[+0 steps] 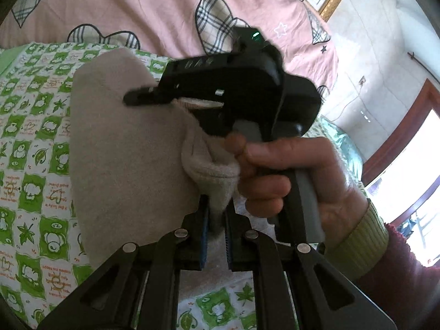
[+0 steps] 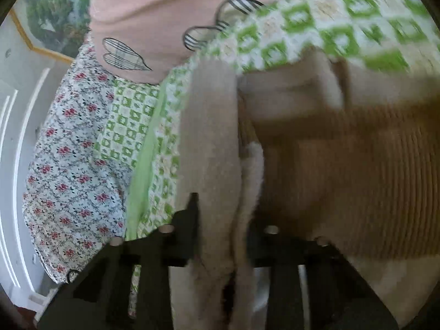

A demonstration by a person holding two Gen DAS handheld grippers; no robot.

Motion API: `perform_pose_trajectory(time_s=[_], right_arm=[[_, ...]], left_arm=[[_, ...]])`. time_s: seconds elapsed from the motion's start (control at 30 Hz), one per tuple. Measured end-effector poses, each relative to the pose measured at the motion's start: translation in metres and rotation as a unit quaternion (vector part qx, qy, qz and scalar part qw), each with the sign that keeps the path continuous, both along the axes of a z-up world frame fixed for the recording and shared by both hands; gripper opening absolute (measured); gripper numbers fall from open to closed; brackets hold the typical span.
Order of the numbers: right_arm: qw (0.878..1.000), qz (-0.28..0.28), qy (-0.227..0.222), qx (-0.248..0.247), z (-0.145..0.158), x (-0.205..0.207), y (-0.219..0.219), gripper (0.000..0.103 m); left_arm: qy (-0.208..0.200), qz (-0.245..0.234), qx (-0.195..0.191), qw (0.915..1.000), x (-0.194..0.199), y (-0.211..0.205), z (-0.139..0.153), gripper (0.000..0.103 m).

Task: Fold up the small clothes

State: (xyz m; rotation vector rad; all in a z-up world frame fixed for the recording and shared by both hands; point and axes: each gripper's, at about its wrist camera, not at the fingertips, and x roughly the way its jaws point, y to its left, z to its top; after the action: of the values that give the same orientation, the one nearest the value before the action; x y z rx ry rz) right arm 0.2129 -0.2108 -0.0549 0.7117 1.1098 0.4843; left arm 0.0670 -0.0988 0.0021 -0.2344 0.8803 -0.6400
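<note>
A bed carries everything: a pink sheet [image 1: 137, 8] with plaid hearts covers its far side, and a green-and-white checked quilt [image 1: 30, 143] lies across the near side, with a floral cover [image 2: 68, 165] at the quilt's edge in the right wrist view. A beige fleece garment [image 1: 123, 151] is held up over the quilt, and a brown ribbed piece [image 2: 343, 192] shows beside it in the blurred right wrist view. The left gripper [image 1: 215, 228] is clamped tight on a bunched edge of the garment. The right gripper [image 1: 145, 97], held in a hand [image 1: 288, 176] with a green cuff, has another fold of it between narrowly parted jaws, apparently pinched.
</note>
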Motion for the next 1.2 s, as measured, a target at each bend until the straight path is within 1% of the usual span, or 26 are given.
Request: perform_pose_trajectory(time_s=[0.1,0.17,0.23,0.3,0.37,0.43,0.5,0.57,0.63,0.7,0.87,0.9,0.97,1.03,1.07,1.1,1.13,1.17,1.2], right_arm=[[0.998,-0.007,-0.051,-0.025,0.034,-0.018,-0.01,0.018],[0.995,-0.019,-0.079,-0.052,0.055,-0.038,-0.028,0.018],[0.993,-0.036,-0.09,-0.074,0.065,-0.052,-0.048,0.017],[0.989,-0.06,-0.089,-0.105,0.072,-0.067,-0.072,0.017],[0.986,-0.084,-0.079,-0.124,0.071,-0.083,-0.098,0.017],[0.985,-0.103,-0.064,-0.126,0.066,-0.092,-0.118,0.017],[0.982,-0.119,-0.046,-0.141,0.055,-0.1,-0.132,0.017],[0.981,-0.121,-0.031,-0.151,0.04,-0.103,-0.136,0.017],[0.979,-0.119,-0.028,-0.16,0.032,-0.105,-0.138,0.017],[0.978,-0.123,-0.028,-0.167,0.026,-0.106,-0.14,0.017],[0.973,-0.141,-0.055,-0.176,0.04,-0.116,-0.147,0.017],[0.971,-0.143,-0.055,-0.183,0.042,-0.117,-0.148,0.017],[0.967,-0.145,-0.039,-0.206,0.036,-0.117,-0.148,0.017],[0.963,-0.143,-0.026,-0.228,0.028,-0.119,-0.146,0.017],[0.961,-0.144,-0.025,-0.236,0.027,-0.121,-0.144,0.017],[0.96,-0.146,-0.027,-0.237,0.026,-0.122,-0.144,0.017],[0.959,-0.149,-0.028,-0.238,0.027,-0.124,-0.144,0.017],[0.958,-0.153,-0.026,-0.241,0.029,-0.126,-0.143,0.017],[0.957,-0.155,-0.025,-0.244,0.032,-0.127,-0.143,0.017]], left_arm=[[-0.012,-0.025,-0.011,0.9995,-0.005,-0.012,0.012,0.008],[-0.018,-0.052,-0.02,0.9983,-0.011,-0.03,0.018,0.008],[-0.015,-0.077,-0.029,0.9965,-0.014,-0.049,0.018,0.008],[-0.011,-0.098,-0.034,0.9945,-0.016,-0.069,0.015,0.008],[-0.008,-0.121,-0.034,0.992,-0.018,-0.089,0.009,0.008],[0.004,-0.142,-0.032,0.9893,-0.018,-0.11,-0.003,0.009],[0.016,-0.155,-0.025,0.9874,-0.017,-0.123,-0.014,0.009],[0.025,-0.159,-0.009,0.9869,-0.017,-0.133,-0.026,0.009],[0.037,-0.157,0.0,0.9869,-0.014,-0.135,-0.038,0.009],[0.045,-0.154,0.0,0.987,-0.01,-0.135,-0.043,0.009],[0.04,-0.16,-0.004,0.9863,-0.009,-0.135,-0.042,0.009],[0.041,-0.163,-0.004,0.9857,-0.009,-0.136,-0.044,0.009],[0.051,-0.168,0.001,0.9845,-0.006,-0.135,-0.052,0.01],[0.061,-0.17,0.004,0.9835,-0.007,-0.132,-0.053,0.014],[0.065,-0.169,0.003,0.9834,-0.008,-0.126,-0.053,0.015],[0.067,-0.169,0.001,0.9834,-0.009,-0.122,-0.052,0.019],[0.069,-0.168,0.0,0.9835,-0.011,-0.115,-0.05,0.026],[0.07,-0.164,-0.001,0.9841,-0.013,-0.105,-0.048,0.03],[0.071,-0.155,0.002,0.9853,-0.014,-0.094,-0.045,0.042]])
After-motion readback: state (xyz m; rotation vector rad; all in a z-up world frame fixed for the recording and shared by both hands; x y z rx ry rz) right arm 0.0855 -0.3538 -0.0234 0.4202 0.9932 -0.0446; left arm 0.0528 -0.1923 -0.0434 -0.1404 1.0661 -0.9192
